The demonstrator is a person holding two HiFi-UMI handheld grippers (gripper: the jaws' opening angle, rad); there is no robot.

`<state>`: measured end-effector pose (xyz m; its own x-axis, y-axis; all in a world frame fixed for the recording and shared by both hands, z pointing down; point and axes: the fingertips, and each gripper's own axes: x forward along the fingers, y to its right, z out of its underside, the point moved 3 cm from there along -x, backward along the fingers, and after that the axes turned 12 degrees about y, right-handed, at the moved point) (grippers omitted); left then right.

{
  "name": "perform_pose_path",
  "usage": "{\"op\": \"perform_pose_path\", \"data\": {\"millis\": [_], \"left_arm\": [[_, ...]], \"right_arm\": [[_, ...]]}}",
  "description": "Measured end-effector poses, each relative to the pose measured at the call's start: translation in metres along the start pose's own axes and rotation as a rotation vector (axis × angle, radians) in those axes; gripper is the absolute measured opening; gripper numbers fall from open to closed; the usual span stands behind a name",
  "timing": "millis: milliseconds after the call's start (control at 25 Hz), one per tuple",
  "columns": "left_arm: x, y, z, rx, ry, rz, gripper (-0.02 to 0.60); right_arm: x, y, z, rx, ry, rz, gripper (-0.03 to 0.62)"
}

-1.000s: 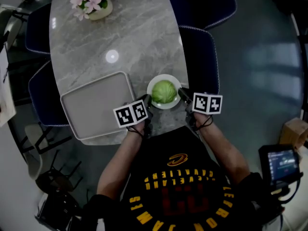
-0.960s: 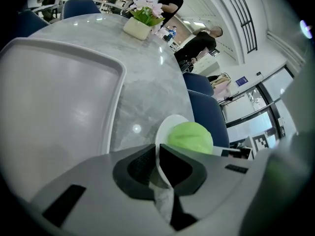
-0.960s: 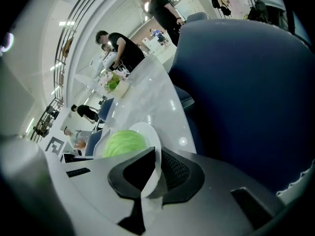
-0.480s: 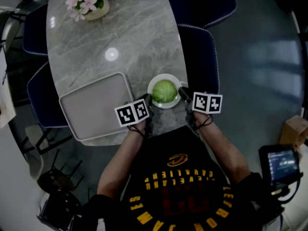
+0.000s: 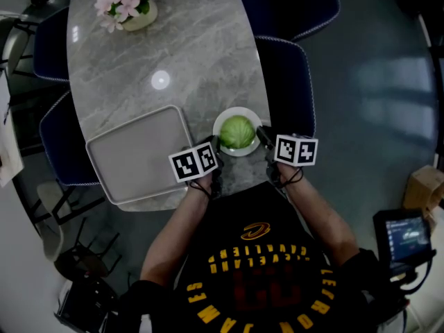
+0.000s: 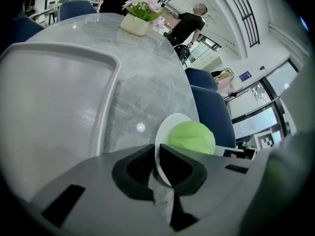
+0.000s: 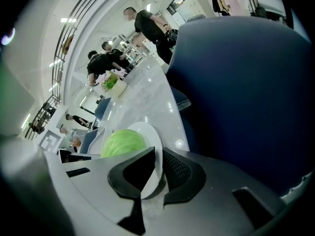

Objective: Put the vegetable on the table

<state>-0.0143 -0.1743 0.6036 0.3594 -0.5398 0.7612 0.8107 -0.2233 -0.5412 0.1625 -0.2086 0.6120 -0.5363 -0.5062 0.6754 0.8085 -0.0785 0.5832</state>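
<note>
You barely shifted; left hand-held gripper [image 6: 156, 155] and right hand-held gripper [image 7: 158, 160] each pinched the plate [image 5: 223, 119] rim (round cabbage [image 5: 237, 131] could roll).

Grey marble table [image 5: 201, 54] stretches far ahead, blue chairs [image 5: 288, 75] tucked in left and right, glossy dark floor [image 5: 374, 89] catching light at right.

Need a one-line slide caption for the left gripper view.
Left hand-held gripper grips the rim of a round white plate holding a green cabbage, beside a grey rectangular tray.
</note>
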Motion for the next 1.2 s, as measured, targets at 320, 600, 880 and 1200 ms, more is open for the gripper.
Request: {"op": "perform_pose_path", "data": {"millis": [320,600,880,1200], "left_arm": [[-0.011,-0.003,-0.012,0.029,0.077,-0.028,0.028],[-0.034,0.010,-0.019,0.032,0.136,0.061,0.026],[-0.078,0.016,-0.039,0.095,0.227,0.116,0.026],[-0.144,0.017,-0.054,0.143,0.306,0.248,0.000]], "right_arm": [[-0.010,0.001,-0.007,-0.068,0.060,0.077,0.041],[-0.026,-0.023,-0.023,-0.144,0.135,0.043,0.041],[-0.040,-0.085,-0.035,-0.222,0.247,-0.064,0.041],[-0.054,-0.173,-0.021,-0.286,0.298,-0.213,0.005]]}}
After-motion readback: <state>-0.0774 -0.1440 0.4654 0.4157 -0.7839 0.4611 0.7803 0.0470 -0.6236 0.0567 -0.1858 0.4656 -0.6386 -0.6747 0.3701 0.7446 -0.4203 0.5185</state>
